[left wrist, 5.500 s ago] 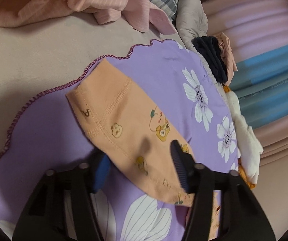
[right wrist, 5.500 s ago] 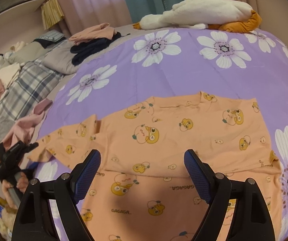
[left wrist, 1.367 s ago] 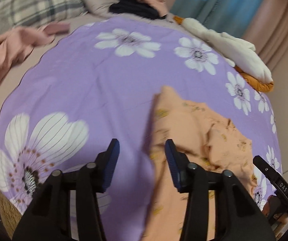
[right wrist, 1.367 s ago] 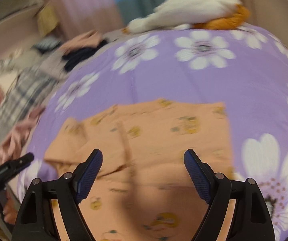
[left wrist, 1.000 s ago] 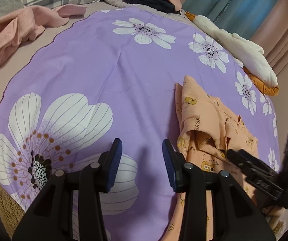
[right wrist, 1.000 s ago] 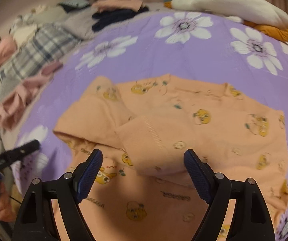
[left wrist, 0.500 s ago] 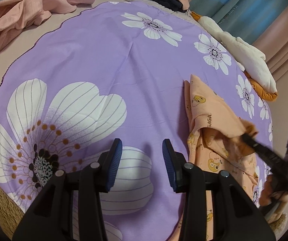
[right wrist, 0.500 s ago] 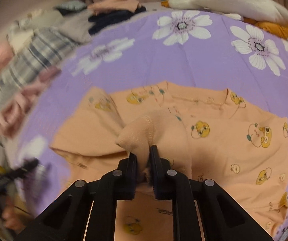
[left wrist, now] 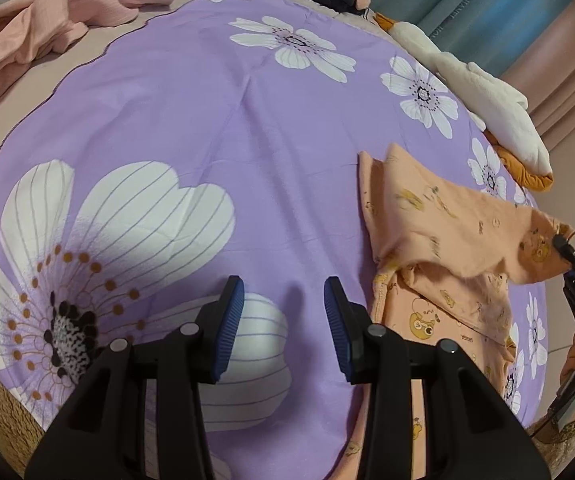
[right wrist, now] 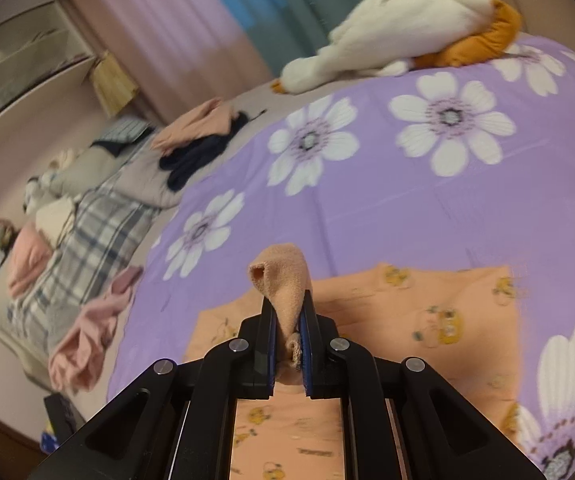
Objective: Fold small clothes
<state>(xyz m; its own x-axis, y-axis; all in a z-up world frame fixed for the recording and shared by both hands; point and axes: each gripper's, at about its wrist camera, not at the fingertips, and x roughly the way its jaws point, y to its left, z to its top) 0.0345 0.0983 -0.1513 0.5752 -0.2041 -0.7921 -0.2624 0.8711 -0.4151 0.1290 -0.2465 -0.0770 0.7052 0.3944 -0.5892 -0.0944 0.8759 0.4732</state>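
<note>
A small orange shirt [left wrist: 439,240] with cartoon bear prints lies on the purple flowered sheet [left wrist: 207,120]. My right gripper [right wrist: 287,320] is shut on the shirt's sleeve [right wrist: 287,280] and holds it lifted above the shirt body [right wrist: 427,320]. In the left wrist view the right gripper [left wrist: 563,248] shows at the right edge, pulling the sleeve up and across. My left gripper [left wrist: 283,312] is open and empty over the bare sheet, left of the shirt.
A white and orange plush goose [right wrist: 399,36] lies at the sheet's far edge. Pink clothes [left wrist: 47,28], a dark garment [right wrist: 191,156] and a plaid blanket [right wrist: 99,232] lie beside the sheet. Curtains [right wrist: 207,20] hang behind.
My right gripper closed on the sleeve and has lifted it higher and across the shirt. My left gripper let go earlier and has stayed open over the sheet.
</note>
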